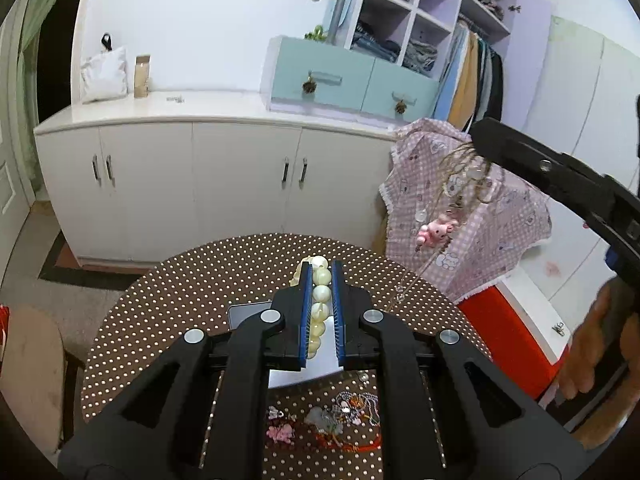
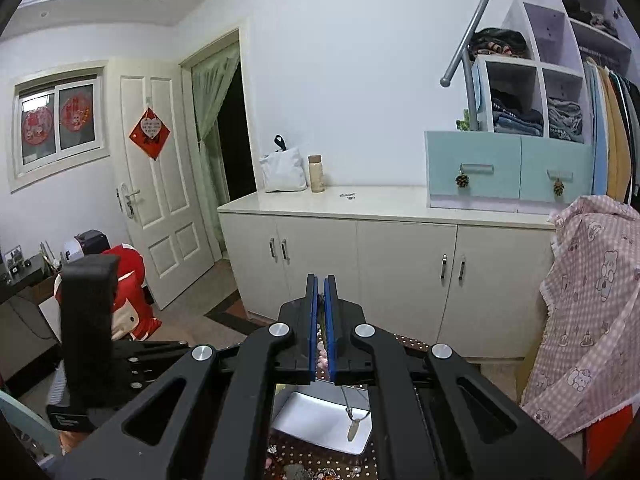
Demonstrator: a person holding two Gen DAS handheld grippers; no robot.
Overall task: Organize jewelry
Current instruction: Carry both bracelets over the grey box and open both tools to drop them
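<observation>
My left gripper (image 1: 322,270) is shut on a string of large cream beads (image 1: 321,294), which runs between its blue pads above a white tray (image 1: 298,374) on the dotted round table (image 1: 192,280). A pile of mixed jewelry (image 1: 340,416) lies on the table under the gripper. At the right of the left wrist view, my right gripper (image 1: 478,142) hangs in the air, shut on a tangle of thin chains with a pink charm (image 1: 434,232) dangling. In the right wrist view, that gripper (image 2: 320,280) pinches the chains; a pendant (image 2: 352,432) hangs over the white tray (image 2: 320,420).
A white cabinet (image 1: 192,176) with a pale counter stands behind the table. A pink checked cloth (image 1: 492,236) drapes over a chair at right, beside a red box (image 1: 508,336). A person's hand (image 1: 592,352) holds the right gripper. Shelves with clothes (image 1: 392,32) rise beyond.
</observation>
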